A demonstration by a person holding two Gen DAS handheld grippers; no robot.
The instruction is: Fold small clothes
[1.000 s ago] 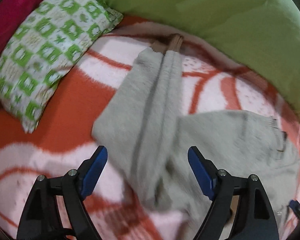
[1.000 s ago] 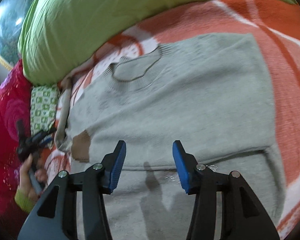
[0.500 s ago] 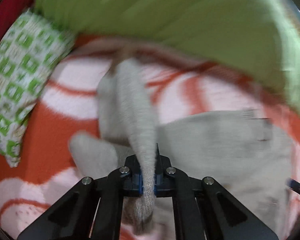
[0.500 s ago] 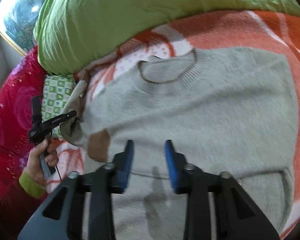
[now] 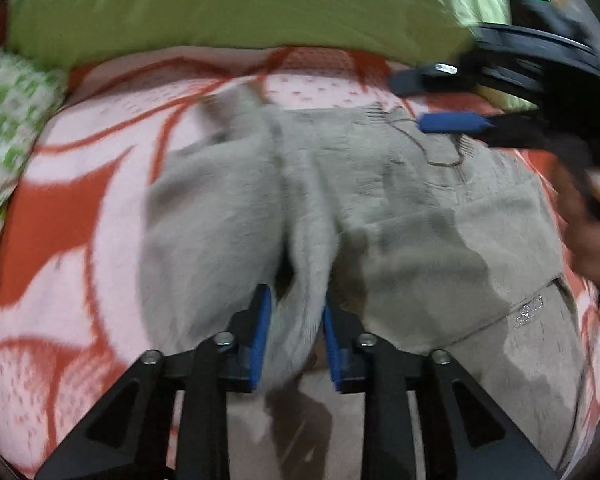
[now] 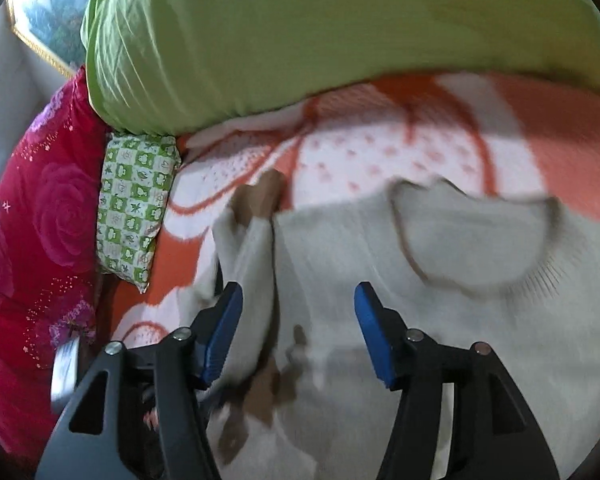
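Since a second ago, both grippers are shifting across the bed: the left gripper (image 5: 294, 334) has carried the sleeve (image 5: 304, 280) in over the body of the grey sweater (image 5: 400, 232), and the right gripper (image 6: 298, 334) has travelled from the lower body up towards the neckline (image 6: 472, 248). Nearest in the left wrist view, the left jaws are easing apart with the bunched sleeve lying between the 2 blue pads, which are no longer pressing on it as far as the blur shows. Beyond them the sweater is lying flat on the orange-and-white blanket (image 5: 80, 208), and the right gripper (image 5: 440, 98) is showing at the upper right, a person's hand (image 5: 596, 220) gripping its handle. In the right wrist view the right jaws are opening wide above the sweater's shoulder area, nothing clamped between them; the folded sleeve, with its brown cuff (image 6: 264, 196), is running just beside the left pad. Farther back, a green checked pillow (image 6: 134, 204) is resting on the blanket beside a red floral quilt (image 6: 40, 216), and a large lime-green duvet (image 6: 320, 40) is filling the far side.
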